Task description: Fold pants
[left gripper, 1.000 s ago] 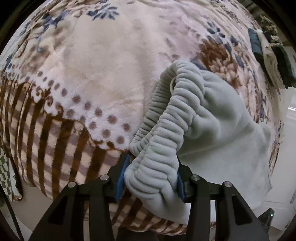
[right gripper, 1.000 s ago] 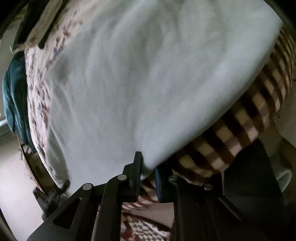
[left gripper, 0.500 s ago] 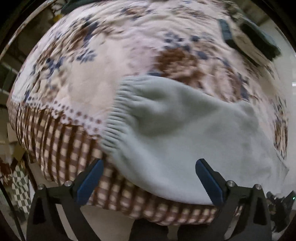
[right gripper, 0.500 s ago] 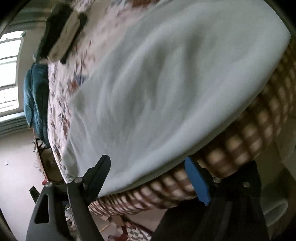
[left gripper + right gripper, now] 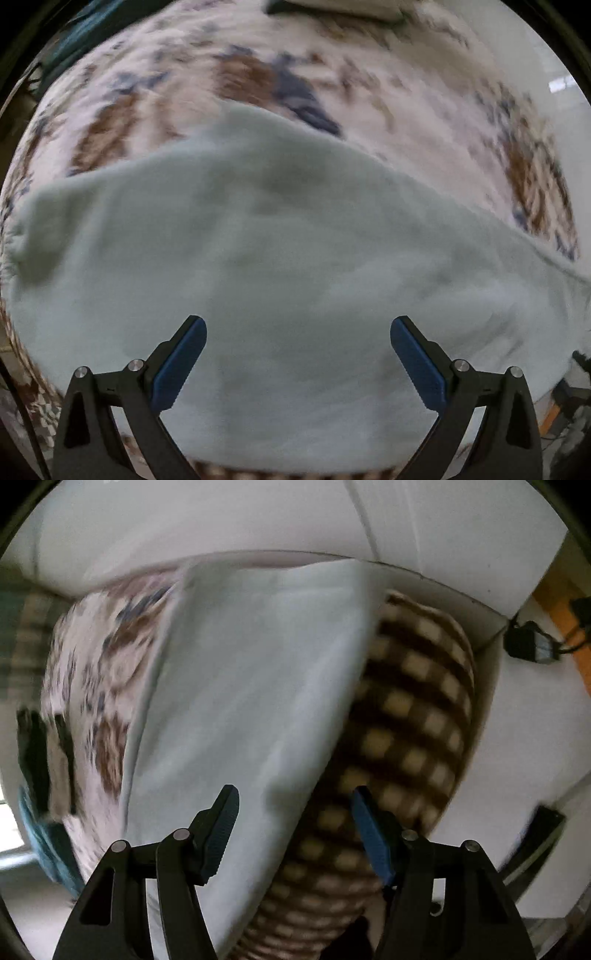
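Since both grips let go a sec ago, left gripper point(image 5: 298, 328) & right gripper point(image 5: 293, 799) hang spread wide, empty, pants point(image 5: 258, 258) flat on blanket point(image 5: 424, 122) just ahead, so fold's laid, next grab pending.

One pair of pale pants point(image 5: 280, 258) and one patterned blanket point(image 5: 369, 92) are seen; two grippers are counted.

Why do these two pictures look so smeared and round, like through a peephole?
Left wrist view: the fisheye lens bends the blanket into a dome, and its flowers streak with motion blur; the pants look soft. Right wrist view: the checked blanket edge and pants are smeared too; only each hand-held gripper stays sharp.
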`<state>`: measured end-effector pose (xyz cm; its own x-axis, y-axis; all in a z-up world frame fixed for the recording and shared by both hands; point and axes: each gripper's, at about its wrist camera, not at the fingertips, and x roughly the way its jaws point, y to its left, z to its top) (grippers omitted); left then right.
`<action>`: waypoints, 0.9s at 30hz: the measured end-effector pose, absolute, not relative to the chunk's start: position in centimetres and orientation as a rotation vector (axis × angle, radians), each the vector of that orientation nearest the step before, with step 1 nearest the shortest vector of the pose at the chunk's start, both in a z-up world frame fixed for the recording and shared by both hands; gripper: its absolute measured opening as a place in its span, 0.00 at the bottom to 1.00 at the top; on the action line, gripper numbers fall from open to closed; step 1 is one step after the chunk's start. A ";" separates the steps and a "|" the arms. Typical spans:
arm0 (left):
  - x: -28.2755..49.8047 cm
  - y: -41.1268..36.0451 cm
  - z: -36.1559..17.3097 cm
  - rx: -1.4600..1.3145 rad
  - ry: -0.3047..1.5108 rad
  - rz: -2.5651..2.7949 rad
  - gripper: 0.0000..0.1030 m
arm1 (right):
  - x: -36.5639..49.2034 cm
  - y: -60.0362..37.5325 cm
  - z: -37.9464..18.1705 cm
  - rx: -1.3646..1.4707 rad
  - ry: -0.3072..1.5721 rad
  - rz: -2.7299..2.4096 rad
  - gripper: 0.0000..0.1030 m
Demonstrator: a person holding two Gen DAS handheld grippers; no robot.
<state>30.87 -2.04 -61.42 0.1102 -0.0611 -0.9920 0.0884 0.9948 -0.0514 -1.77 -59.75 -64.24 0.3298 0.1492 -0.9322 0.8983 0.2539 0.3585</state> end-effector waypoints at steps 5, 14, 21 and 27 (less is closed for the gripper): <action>32.8 -3.6 -65.5 0.025 1.525 -0.047 1.00 | -0.7 -62.8 -68.4 1.311 1.126 -0.592 0.67; 34.7 -3.1 -67.1 -0.036 1.544 0.027 1.00 | 0.9 -63.0 -69.1 1.323 0.933 -0.421 0.67; 35.2 -4.3 -65.7 0.011 1.511 0.058 1.00 | 2.2 -63.0 -67.8 1.167 0.924 -0.548 0.20; 35.7 -4.0 -63.5 -0.028 1.484 0.037 1.00 | 2.3 -63.8 -68.6 1.229 0.979 -0.555 0.21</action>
<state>35.72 -4.01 -63.50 0.0862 0.0077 -0.9962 -0.0415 0.9991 0.0041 2.28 -63.81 -68.57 0.5008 0.1432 -0.8536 0.8059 0.2828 0.5202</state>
